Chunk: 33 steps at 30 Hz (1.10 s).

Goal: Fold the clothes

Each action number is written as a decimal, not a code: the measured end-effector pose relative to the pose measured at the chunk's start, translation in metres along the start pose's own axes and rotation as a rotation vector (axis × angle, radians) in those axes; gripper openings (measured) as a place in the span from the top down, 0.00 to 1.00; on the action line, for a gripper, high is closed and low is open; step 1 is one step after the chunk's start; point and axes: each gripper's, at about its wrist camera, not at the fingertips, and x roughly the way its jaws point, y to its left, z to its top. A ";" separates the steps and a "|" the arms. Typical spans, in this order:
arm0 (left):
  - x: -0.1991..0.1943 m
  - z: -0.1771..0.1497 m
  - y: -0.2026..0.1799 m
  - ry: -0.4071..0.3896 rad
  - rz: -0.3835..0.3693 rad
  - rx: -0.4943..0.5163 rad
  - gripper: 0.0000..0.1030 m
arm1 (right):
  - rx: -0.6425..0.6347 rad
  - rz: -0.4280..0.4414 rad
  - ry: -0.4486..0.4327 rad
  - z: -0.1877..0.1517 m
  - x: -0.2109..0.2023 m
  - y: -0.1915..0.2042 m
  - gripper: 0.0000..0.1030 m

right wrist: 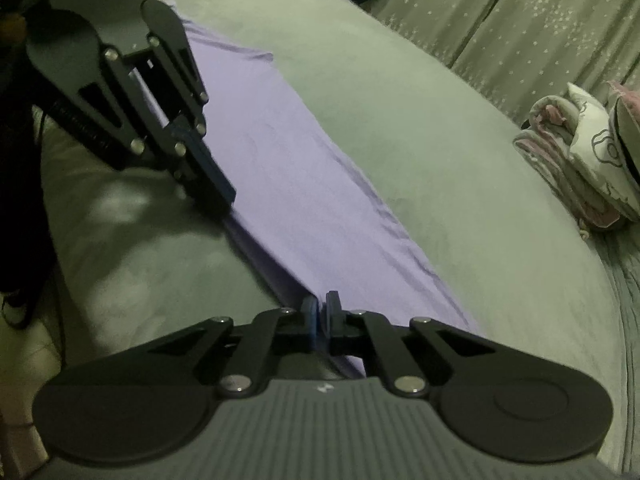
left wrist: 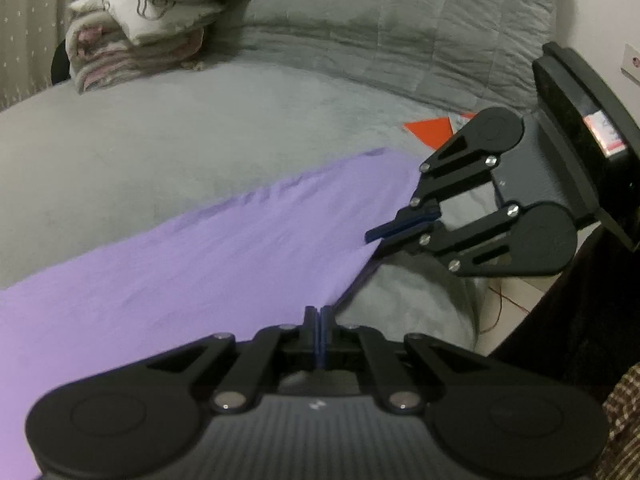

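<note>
Grey bedspread (left wrist: 168, 152) carries a lilac garment (left wrist: 192, 256) laid flat along its near edge. Left gripper (left wrist: 319, 314) is clamped on the garment's near hem; right gripper (right wrist: 320, 304) is pinched closed on the same edge farther along. Folded bedding (left wrist: 136, 36) sits well apart.

A stack of folded pink-and-white bedding (left wrist: 136, 40) sits at the far edge of the grey bed (left wrist: 200, 140), an orange paper (left wrist: 430, 128) nearby, star-patterned curtains (right wrist: 520, 12) behind.

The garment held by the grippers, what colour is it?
Plain light purple garment; it shows best in the left wrist view.
</note>
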 end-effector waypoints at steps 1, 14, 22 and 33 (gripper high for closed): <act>0.002 -0.001 0.001 0.015 -0.010 -0.002 0.98 | -0.002 0.007 0.012 -0.001 0.001 -0.001 0.96; -0.046 -0.023 0.024 -0.028 -0.043 -0.041 0.66 | 0.218 0.167 -0.089 0.008 -0.024 -0.035 0.53; -0.080 -0.040 0.083 -0.142 0.195 -0.249 0.66 | 0.418 0.150 -0.120 0.038 0.012 -0.038 0.53; -0.094 -0.095 0.096 -0.114 0.245 -0.216 0.65 | 0.401 0.062 -0.137 -0.003 0.018 -0.019 0.41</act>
